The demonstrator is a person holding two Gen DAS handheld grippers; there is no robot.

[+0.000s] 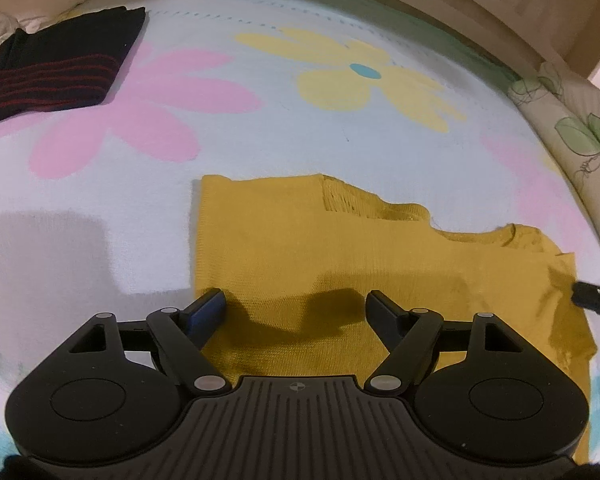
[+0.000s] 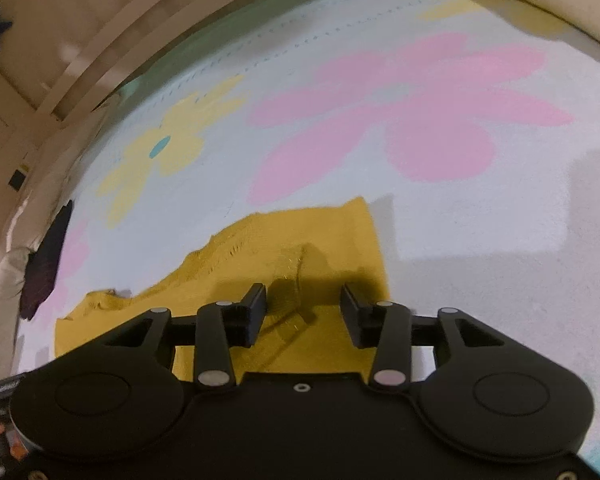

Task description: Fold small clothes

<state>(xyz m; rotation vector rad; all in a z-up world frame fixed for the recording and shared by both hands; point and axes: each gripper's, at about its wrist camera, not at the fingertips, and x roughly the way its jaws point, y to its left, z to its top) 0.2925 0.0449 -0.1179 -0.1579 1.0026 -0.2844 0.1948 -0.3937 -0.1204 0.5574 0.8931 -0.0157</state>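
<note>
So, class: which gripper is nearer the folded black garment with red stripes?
Left. The left gripper sees the black striped garment plainly ahead-left; from the right gripper it lies at the far-left edge.

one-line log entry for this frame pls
phase: fold setup | left gripper: open, over mustard knit garment | right gripper: open, over same garment | dark striped garment: folded, set aside on flowered blanket
</note>
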